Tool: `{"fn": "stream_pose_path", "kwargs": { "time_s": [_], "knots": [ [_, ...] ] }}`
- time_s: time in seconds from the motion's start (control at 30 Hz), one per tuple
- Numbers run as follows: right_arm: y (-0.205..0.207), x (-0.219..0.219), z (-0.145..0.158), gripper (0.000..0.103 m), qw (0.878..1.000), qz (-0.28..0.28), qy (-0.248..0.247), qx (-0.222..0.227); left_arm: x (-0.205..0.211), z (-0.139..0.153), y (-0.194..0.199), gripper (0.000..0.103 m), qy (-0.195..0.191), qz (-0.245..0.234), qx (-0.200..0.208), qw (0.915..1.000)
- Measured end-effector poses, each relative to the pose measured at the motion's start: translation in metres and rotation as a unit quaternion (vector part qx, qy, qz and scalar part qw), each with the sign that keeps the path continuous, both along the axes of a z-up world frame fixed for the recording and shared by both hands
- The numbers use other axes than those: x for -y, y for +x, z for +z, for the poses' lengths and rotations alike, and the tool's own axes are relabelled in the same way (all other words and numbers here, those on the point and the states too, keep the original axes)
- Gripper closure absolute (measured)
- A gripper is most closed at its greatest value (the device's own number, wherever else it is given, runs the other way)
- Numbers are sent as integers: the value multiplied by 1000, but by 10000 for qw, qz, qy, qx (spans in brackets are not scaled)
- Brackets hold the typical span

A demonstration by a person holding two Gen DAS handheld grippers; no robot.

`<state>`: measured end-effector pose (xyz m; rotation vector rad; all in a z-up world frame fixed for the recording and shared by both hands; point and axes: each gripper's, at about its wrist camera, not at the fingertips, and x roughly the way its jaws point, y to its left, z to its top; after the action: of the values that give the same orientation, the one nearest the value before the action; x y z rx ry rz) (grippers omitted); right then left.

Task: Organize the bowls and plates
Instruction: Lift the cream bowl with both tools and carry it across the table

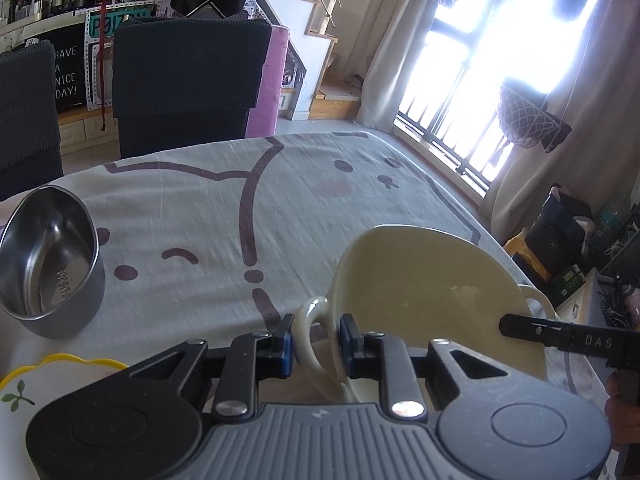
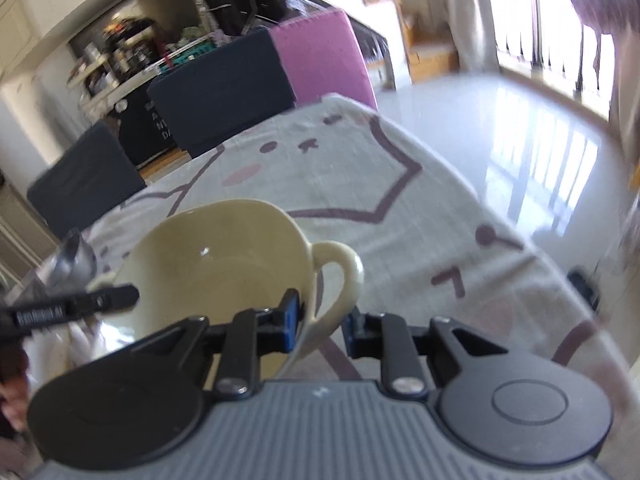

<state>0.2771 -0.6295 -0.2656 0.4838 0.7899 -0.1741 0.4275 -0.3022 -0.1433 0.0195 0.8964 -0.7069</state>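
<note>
Two hand-held grippers share one cream bowl (image 1: pixel 432 292): the left hand-held gripper (image 1: pixel 316 340) is clamped on the near loop handle (image 1: pixel 310 332), the right hand-held gripper (image 2: pixel 320 320) has its pads astride the other handle (image 2: pixel 340 276) and bowl wall, apparently gripping. The bowl looks lifted and tilted above the table (image 1: pixel 240 208), near its right edge.

To do this well: keep both grips even, level the bowl before travel, move both hands at the same pace so neither handle twists. The likely target is by the steel bowl (image 1: pixel 48 272) or the yellow-rimmed plate (image 1: pixel 60 372) at left; set it down flat, then release.

Pose: both point steeply down and forward, facing each other across the bowl. The right view is blurred.
</note>
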Motion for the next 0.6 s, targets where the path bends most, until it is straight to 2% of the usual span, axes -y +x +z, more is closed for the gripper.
{"fn": "stream_pose_path", "kwargs": {
  "time_s": [0.03, 0.13, 0.37, 0.47, 0.6],
  "knots": [
    [1, 5, -1, 75, 9998, -18, 174, 11, 0, 0, 1, 79, 0, 20, -50, 10000],
    [6, 15, 0, 70, 9996, 2, 287, -17, 1, 0, 4, 79, 27, 29, -125, 9999],
    [26, 14, 8, 70, 9993, 344, 27, -167, 4, 0, 12, 78, 61, 14, -208, 9998],
    [24, 7, 10, 70, 9982, 523, -156, -262, 5, 0, 14, 77, 92, -52, -215, 9997],
    [15, 3, 11, 71, 9978, 574, -118, -305, 6, 0, 13, 77, 137, -150, -179, 9996]
  ]
}}
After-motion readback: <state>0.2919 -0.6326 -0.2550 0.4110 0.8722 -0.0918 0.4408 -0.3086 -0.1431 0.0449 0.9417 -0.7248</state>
